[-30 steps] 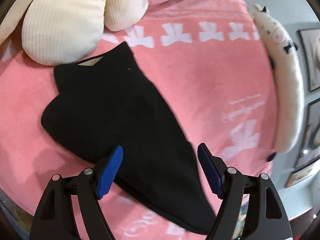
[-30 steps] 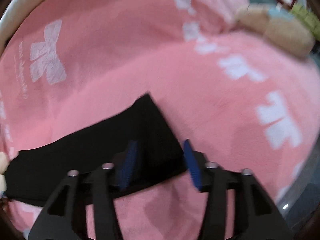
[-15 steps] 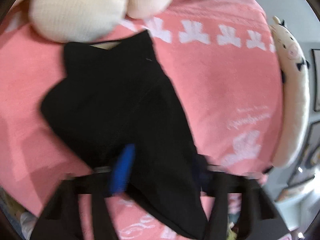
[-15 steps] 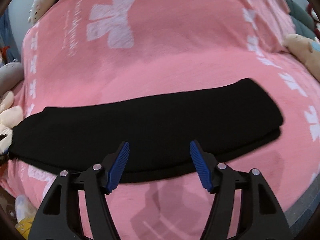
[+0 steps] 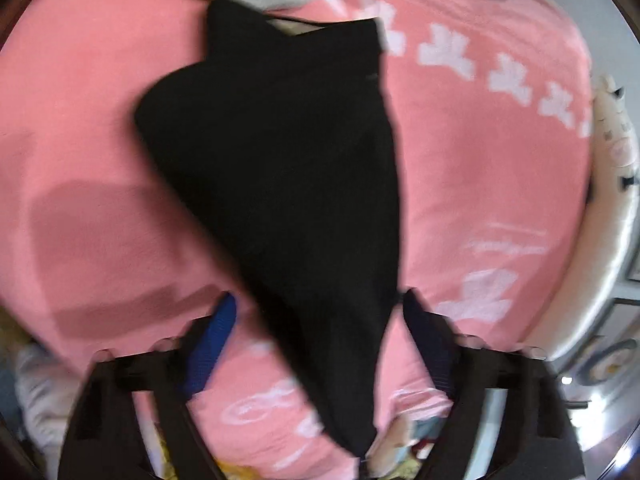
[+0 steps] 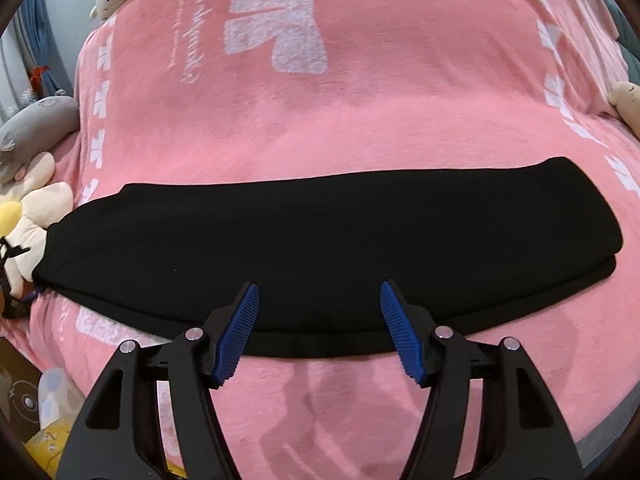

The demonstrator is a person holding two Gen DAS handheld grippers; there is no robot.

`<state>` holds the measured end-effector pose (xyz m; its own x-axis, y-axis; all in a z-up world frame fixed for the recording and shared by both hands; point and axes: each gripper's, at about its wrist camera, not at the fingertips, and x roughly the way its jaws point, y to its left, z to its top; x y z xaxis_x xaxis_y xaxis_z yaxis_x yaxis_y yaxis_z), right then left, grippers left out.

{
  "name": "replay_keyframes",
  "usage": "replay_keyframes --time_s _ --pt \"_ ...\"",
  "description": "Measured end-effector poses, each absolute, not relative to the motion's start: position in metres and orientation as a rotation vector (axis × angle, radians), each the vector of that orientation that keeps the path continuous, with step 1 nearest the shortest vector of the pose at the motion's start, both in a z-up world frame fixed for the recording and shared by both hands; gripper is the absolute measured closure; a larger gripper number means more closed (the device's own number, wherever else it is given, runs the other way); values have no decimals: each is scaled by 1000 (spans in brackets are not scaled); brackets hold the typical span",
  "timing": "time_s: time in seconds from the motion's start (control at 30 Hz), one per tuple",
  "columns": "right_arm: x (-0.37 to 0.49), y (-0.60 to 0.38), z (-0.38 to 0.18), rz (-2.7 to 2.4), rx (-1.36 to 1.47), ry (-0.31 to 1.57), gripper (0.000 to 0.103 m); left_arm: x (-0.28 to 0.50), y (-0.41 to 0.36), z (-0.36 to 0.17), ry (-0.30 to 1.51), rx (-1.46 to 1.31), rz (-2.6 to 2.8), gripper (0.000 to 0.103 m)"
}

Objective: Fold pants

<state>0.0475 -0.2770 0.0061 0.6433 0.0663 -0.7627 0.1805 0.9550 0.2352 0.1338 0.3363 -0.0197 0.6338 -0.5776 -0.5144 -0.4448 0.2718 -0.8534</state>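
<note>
Pants (image 6: 304, 248) now lie halved lengthwise across my pink blanket (image 6: 360, 120), hems at three o'clock. My right gripper (image 6: 320, 332) has swung to mid-leg, empty, half-open; my left gripper (image 5: 316, 344), reopening, straddles the cloth ungripped.

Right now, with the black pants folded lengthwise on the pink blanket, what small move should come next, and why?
Probably lower the right gripper onto the near edge of the pants and close. Its pads stand open right above that edge, gripping nothing, and the pants lie long and flat, needing a crosswise fold.
</note>
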Motion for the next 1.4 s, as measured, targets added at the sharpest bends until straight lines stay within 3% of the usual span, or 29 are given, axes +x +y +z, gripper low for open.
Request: replay_keyframes --time_s 0.03,0.07,0.1,0.2,0.27,0.4,0.47,0.53,0.7,0.73,0.8,0.83,0.97,1.07,1.23,1.3,1.4 --pt "48 -276 7 -67 306 871 42 139 335 -12 936 -1319 -141 72" --pt "48 -275 7 -62 310 869 41 145 334 -2 918 -1266 -161 95" --pt "49 -274 6 -63 308 871 41 155 331 12 901 -1192 -197 101" --pt "51 -275 7 -59 310 865 41 159 316 72 748 -921 -322 101" --pt "50 -275 8 -58 312 852 41 145 305 84 694 -739 -329 100" --pt "53 -276 -2 -57 320 881 40 146 319 0 954 -667 -120 99" --pt "53 -276 -5 -58 324 900 41 138 331 -28 969 -739 -103 92" --pt "51 -277 -2 -65 315 899 40 125 330 -19 909 -747 -81 91" --pt "48 -285 3 -93 316 889 36 112 316 22 829 -746 -57 46" --pt "47 -286 4 -99 314 885 36 112 310 33 806 -710 -50 45" --pt "45 -293 7 -120 310 876 36 116 297 46 760 -601 -35 30" --pt "43 -300 8 -137 309 873 36 131 295 47 769 -532 2 28" --pt "29 -340 10 -229 343 860 36 164 299 18 900 -462 103 36" --pt "11 -387 18 -354 349 843 26 153 292 32 840 -555 63 35" --pt "16 -428 32 -375 378 810 26 149 219 56 827 -458 -107 30" --pt "32 -415 40 -290 369 790 38 151 177 55 862 -440 -206 29" --pt "63 -375 38 -105 412 828 46 153 125 40 923 -397 -308 29"
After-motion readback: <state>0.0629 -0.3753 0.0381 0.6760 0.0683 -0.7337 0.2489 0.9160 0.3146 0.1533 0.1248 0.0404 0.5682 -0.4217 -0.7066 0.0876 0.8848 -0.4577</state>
